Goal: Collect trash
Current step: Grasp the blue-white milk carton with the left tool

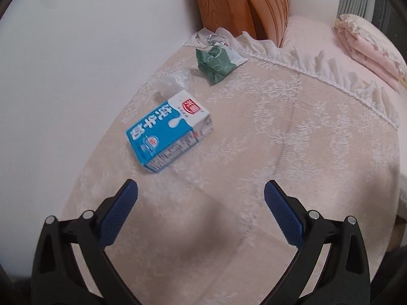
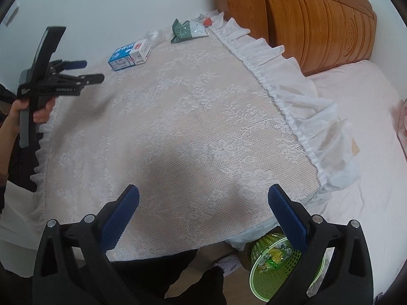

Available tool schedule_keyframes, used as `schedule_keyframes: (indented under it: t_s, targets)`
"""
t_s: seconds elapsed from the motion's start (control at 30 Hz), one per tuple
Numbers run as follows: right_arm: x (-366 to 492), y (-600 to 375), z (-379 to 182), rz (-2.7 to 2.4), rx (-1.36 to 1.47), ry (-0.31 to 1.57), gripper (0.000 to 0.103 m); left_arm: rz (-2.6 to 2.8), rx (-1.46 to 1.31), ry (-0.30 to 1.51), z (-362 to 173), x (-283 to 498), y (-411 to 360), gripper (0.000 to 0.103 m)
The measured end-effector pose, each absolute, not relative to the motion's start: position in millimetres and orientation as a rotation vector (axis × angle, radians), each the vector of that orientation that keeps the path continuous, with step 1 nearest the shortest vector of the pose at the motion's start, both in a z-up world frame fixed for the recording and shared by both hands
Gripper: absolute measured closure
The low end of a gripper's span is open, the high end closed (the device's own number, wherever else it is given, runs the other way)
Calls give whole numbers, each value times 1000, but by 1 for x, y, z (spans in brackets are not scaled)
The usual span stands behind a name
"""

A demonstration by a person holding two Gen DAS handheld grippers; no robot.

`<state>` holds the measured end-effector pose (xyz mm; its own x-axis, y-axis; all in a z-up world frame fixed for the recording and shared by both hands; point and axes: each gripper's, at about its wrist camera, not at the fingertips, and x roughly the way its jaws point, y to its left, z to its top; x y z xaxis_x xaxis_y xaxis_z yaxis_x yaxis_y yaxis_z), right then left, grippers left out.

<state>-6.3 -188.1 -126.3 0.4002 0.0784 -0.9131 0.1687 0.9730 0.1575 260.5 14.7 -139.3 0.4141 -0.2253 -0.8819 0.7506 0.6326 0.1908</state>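
My left claw (image 1: 201, 188) hung spread and empty just short of the blue milk carton (image 1: 169, 131), which lay on its side on the lace-covered tabletop (image 1: 279, 132). Beyond the carton lay a clear plastic scrap (image 1: 171, 84) and a green wrapper (image 1: 216, 63). My right claw (image 2: 203, 193) was spread too, empty, far from the carton, above a green wastebasket (image 2: 269, 272).

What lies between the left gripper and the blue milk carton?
Only bare lace cloth: in the left wrist view, nothing sits between the open left gripper and the milk carton. The right wrist view agrees.
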Motion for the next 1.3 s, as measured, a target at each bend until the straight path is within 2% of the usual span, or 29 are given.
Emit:
schedule_keyframes:
  t_s: [0.23, 0.53, 0.57, 0.7, 0.77, 1.0, 1.3]
  targets:
    - [21, -170, -142, -85, 293, 1220, 3, -779, 803, 983, -169, 330, 1, 8]
    - [42, -159, -158, -103, 303, 1289, 3, -916, 941, 977, -192, 362, -21, 8]
    - [42, -159, -159, -104, 305, 1292, 3, -934, 934, 991, -193, 364, -23, 9]
    - [44, -159, -163, -106, 309, 1303, 3, -963, 997, 965, -201, 355, -26, 23]
    - [47, -158, -165, -104, 313, 1304, 3, -972, 1008, 955, -200, 352, -26, 24]
    - [57, -157, -166, -86, 311, 1289, 3, -938, 821, 985, -184, 351, -5, 25]
    - [93, -165, -159, -14, 372, 1196, 3, -619, 491, 957, -162, 327, 32, 27]
